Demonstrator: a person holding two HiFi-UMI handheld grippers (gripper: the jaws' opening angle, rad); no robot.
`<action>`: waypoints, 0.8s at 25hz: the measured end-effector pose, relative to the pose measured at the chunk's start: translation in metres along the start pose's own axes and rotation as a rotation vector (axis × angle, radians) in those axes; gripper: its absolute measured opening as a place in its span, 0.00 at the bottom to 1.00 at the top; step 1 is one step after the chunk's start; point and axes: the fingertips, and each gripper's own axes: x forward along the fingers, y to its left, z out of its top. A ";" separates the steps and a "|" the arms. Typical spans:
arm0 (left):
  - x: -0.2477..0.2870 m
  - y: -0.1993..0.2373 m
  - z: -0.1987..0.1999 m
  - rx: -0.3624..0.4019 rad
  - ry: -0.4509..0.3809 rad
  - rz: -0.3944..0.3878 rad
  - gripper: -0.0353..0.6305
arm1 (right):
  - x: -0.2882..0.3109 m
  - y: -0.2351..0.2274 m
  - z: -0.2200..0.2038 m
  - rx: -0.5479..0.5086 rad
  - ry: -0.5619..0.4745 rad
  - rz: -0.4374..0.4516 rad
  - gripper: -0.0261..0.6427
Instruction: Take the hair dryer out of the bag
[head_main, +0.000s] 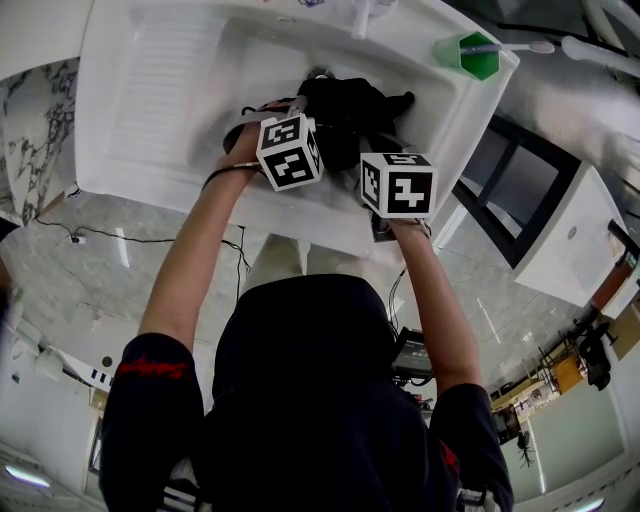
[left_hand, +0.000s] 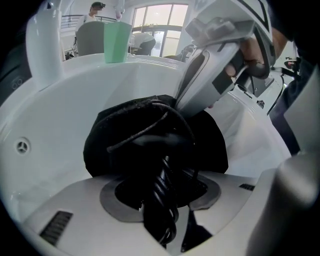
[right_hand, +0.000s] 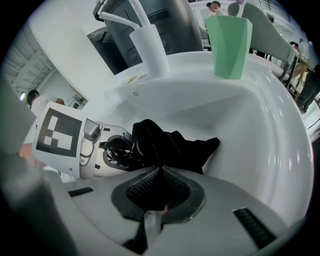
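Note:
A black bag (head_main: 350, 110) lies crumpled in the white sink (head_main: 170, 90). My left gripper (left_hand: 162, 185) reaches into its left side, and a bundle of coiled black hair dryer cord (left_hand: 161, 202) sits gripped between the jaws. The right gripper view shows that cord bundle (right_hand: 120, 150) in the left gripper's jaws, beside the bag (right_hand: 175, 145). My right gripper (right_hand: 159, 167) is shut on a pinched fold of the bag's black cloth and holds it up. The hair dryer's body is hidden in the dark cloth.
A green cup (head_main: 468, 55) with a toothbrush stands on the sink's far right rim. A white faucet (right_hand: 145, 45) rises at the back of the sink. The sink's walls curve up close around both grippers. A ribbed drain board (head_main: 160, 80) lies to the left.

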 end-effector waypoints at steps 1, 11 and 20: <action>-0.002 0.000 0.000 -0.001 0.000 0.003 0.37 | 0.000 0.000 0.000 0.000 0.000 -0.001 0.10; -0.018 0.001 -0.002 -0.009 -0.008 0.021 0.35 | -0.001 -0.003 0.002 0.019 -0.002 0.003 0.10; -0.018 0.002 -0.005 -0.030 -0.009 0.025 0.34 | 0.001 -0.002 0.003 0.004 0.004 0.003 0.10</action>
